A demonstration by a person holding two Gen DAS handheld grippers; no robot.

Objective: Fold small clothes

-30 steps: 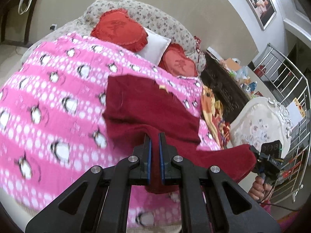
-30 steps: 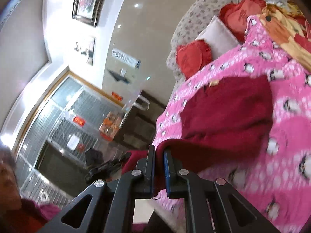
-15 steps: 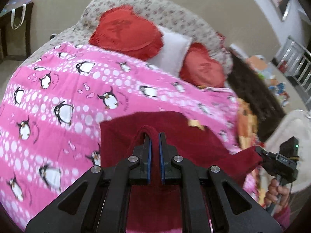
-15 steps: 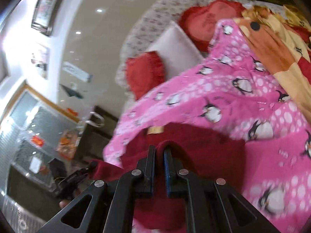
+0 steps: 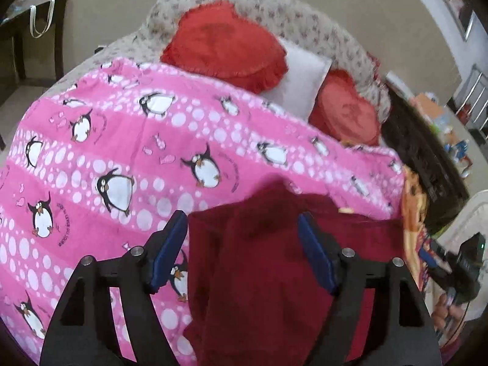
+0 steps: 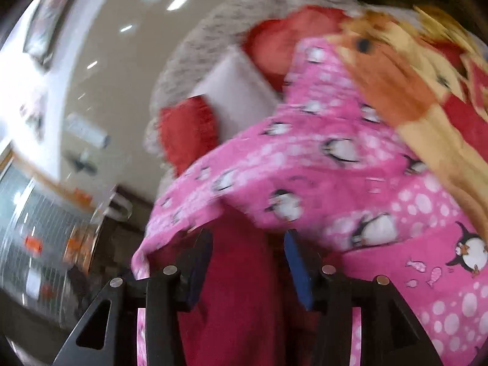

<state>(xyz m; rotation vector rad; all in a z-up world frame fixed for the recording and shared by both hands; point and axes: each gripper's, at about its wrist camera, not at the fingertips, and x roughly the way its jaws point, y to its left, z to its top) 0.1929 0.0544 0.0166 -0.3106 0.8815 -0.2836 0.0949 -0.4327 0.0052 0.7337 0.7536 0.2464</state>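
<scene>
A dark red garment (image 5: pixel 274 259) lies folded over on the pink penguin blanket (image 5: pixel 122 152). My left gripper (image 5: pixel 242 238) hovers just above it. Its jaws are opening and stand wide, and the blue pads (image 5: pixel 170 250) are clear of the cloth that lies between them. In the blurred right wrist view, the right gripper (image 6: pixel 247 262) is also opening, with the red garment (image 6: pixel 241 289) between its pads but not pinched. In the left wrist view the right gripper (image 5: pixel 457 268) shows at the right edge, held by a hand.
Two red heart cushions (image 5: pixel 225 42) and a white pillow (image 5: pixel 299 82) lean on the floral headboard behind the blanket. An orange patterned cloth (image 6: pixel 411 91) lies along the bed's right side, by a dark cabinet (image 5: pixel 424 158). A dark chair with a white bag (image 5: pixel 39 30) stands far left.
Both grippers carried the garment's edge forward over the bed, laying it over the rest. Both were shut on the red cloth and have now opened and let go.
</scene>
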